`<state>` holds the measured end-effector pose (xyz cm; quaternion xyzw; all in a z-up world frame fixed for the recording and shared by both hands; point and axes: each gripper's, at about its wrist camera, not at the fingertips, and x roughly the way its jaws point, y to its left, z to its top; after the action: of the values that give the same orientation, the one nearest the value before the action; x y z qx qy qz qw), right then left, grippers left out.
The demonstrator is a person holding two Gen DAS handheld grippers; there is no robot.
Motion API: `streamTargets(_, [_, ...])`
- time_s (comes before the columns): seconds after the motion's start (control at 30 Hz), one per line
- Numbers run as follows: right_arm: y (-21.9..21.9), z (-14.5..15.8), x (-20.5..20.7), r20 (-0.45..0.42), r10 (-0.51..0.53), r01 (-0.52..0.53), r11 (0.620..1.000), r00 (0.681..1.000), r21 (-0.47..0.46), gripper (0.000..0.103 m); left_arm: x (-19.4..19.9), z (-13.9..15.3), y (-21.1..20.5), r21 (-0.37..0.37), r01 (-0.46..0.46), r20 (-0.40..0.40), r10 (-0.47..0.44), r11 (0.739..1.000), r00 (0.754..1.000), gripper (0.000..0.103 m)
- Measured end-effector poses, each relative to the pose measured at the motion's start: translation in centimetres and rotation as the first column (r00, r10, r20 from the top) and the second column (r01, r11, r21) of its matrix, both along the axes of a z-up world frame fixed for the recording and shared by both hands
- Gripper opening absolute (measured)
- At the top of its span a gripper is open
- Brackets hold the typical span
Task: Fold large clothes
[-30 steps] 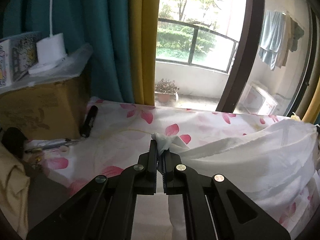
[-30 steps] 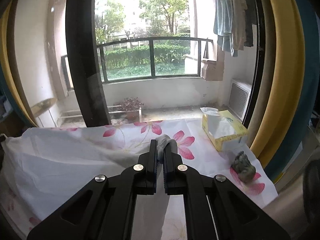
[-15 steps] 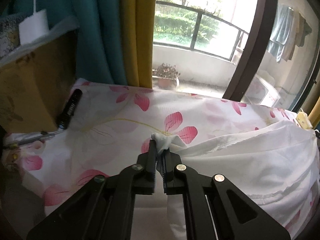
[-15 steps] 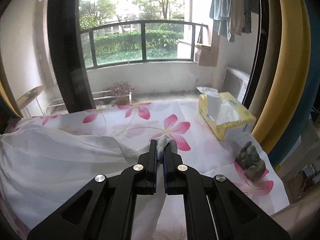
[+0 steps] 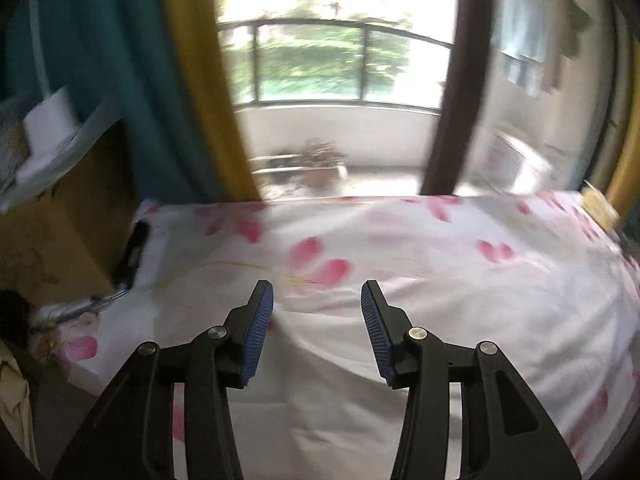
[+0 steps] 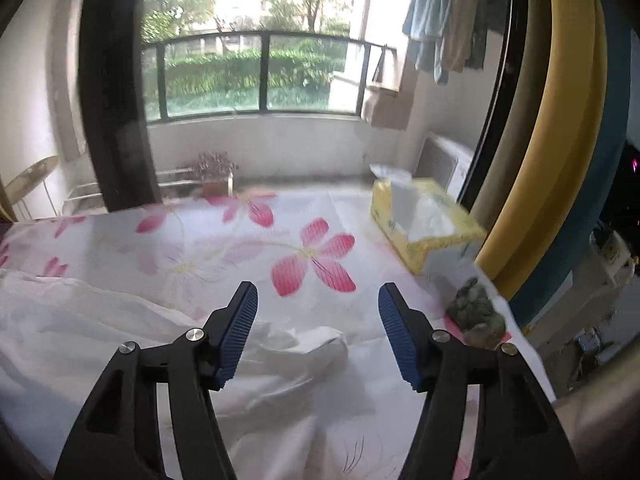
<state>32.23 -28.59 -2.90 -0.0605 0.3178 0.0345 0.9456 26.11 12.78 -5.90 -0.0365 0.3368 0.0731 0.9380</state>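
A white garment [image 5: 460, 320] lies spread over a table covered with a white cloth printed with pink flowers [image 5: 320, 268]. In the left wrist view my left gripper [image 5: 317, 298] hovers above the garment's near left part; its jaws are opening and nothing is between them. In the right wrist view the garment [image 6: 120, 344] lies to the left and below, with a crumpled corner [image 6: 304, 340] under my right gripper [image 6: 318, 298]. That gripper's jaws are opening too, with the corner lying loose on the table beneath them.
A cardboard box [image 5: 60, 216] and a black flashlight [image 5: 134, 248] sit at the table's left edge. At the right edge are a yellow tissue box [image 6: 424, 224] and a small green figurine [image 6: 476, 312]. Teal and yellow curtains and a balcony window lie beyond.
Both grippers were shut on corners of the white garment; now both stand open and the corners have dropped onto the table. The left view has swung and is blurred.
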Motion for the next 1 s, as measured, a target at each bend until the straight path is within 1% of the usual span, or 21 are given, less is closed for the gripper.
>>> streamTargets(0.07, [1.4,0.8,-1.4,0.02,0.052,-0.052,0.999,0.998,0.003,0.063,-0.5,0.1,-2.2,0.001,0.071,0.013,-0.071,0.998,0.997,0.048])
streamTargets(0.13, [3.4,0.9,-2.7,0.022,0.146,-0.147,0.989,0.989,0.02,0.063,-0.6,-0.2,-4.6,-0.018,0.163,0.004,-0.163,0.986,0.987,0.048])
streamTargets(0.17, [4.6,0.8,-3.3,0.016,0.2,-0.201,0.979,0.98,0.026,0.063,-0.6,-0.5,-6.0,-0.023,0.212,-0.003,-0.212,0.977,0.977,0.048])
streamTargets(0.2, [6.0,0.7,-4.0,0.007,0.255,-0.255,0.967,0.967,0.023,0.063,-0.8,-0.8,-6.9,-0.025,0.243,-0.009,-0.243,0.97,0.97,0.048])
streamTargets(0.3, [9.5,-0.1,-5.6,-0.014,0.373,-0.372,0.928,0.928,0.01,0.063,-0.9,-1.8,-10.0,-0.014,0.339,-0.045,-0.339,0.941,0.94,0.048])
streamTargets(0.33, [10.4,-0.4,-6.0,-0.022,0.403,-0.403,0.915,0.915,0.009,0.063,-0.9,-2.1,-10.7,-0.014,0.359,-0.053,-0.36,0.933,0.932,0.048])
streamTargets(0.4, [12.3,-1.1,-7.0,-0.042,0.465,-0.465,0.885,0.884,-0.007,0.063,-1.2,-2.5,-12.2,-0.017,0.415,-0.074,-0.415,0.91,0.907,0.048])
streamTargets(0.5, [14.0,-2.1,-7.9,-0.069,0.528,-0.53,0.848,0.846,-0.015,0.063,-1.5,-3.1,-13.7,-0.002,0.478,-0.119,-0.475,0.878,0.872,0.048])
streamTargets(0.53, [14.4,-2.3,-8.2,-0.074,0.54,-0.543,0.84,0.838,-0.021,0.063,-1.5,-3.2,-13.9,0.003,0.491,-0.127,-0.487,0.871,0.864,0.048])
streamTargets(0.63, [15.6,-2.8,-8.7,-0.093,0.571,-0.577,0.815,0.816,-0.052,0.063,-1.2,-3.6,-14.2,0.026,0.508,-0.156,-0.499,0.861,0.853,0.048])
streamTargets(0.73, [16.5,-3.5,-8.9,-0.118,0.58,-0.591,0.8,0.806,-0.104,0.063,-0.6,-3.7,-14.2,0.055,0.506,-0.166,-0.492,0.861,0.855,0.048])
streamTargets(0.77, [16.6,-3.7,-8.8,-0.124,0.586,-0.598,0.794,0.801,-0.11,0.061,-0.2,-3.8,-14.2,0.058,0.508,-0.168,-0.493,0.859,0.854,0.048])
streamTargets(0.8, [16.5,-3.7,-8.8,-0.129,0.594,-0.607,0.786,0.794,-0.117,0.055,0.0,-3.8,-14.2,0.06,0.514,-0.165,-0.499,0.856,0.851,0.039])
streamTargets(0.83, [16.7,-3.8,-8.7,-0.136,0.599,-0.614,0.78,0.789,-0.125,0.035,0.1,-3.7,-14.2,0.063,0.521,-0.162,-0.506,0.851,0.847,0.017])
streamTargets(0.87, [16.7,-3.8,-8.6,-0.145,0.6,-0.617,0.776,0.786,-0.13,0.021,0.2,-3.6,-14.3,0.067,0.524,-0.162,-0.509,0.849,0.846,0.011])
streamTargets(0.97, [16.5,-3.5,-8.0,-0.143,0.61,-0.625,0.773,0.78,-0.109,0.007,0.7,-3.0,-14.5,0.075,0.531,-0.141,-0.518,0.844,0.844,0.007])
streamTargets(1.0, [16.6,-3.3,-7.8,-0.138,0.608,-0.622,0.776,0.782,-0.104,0.005,1.0,-2.7,-14.5,0.079,0.532,-0.131,-0.52,0.843,0.844,0.006])
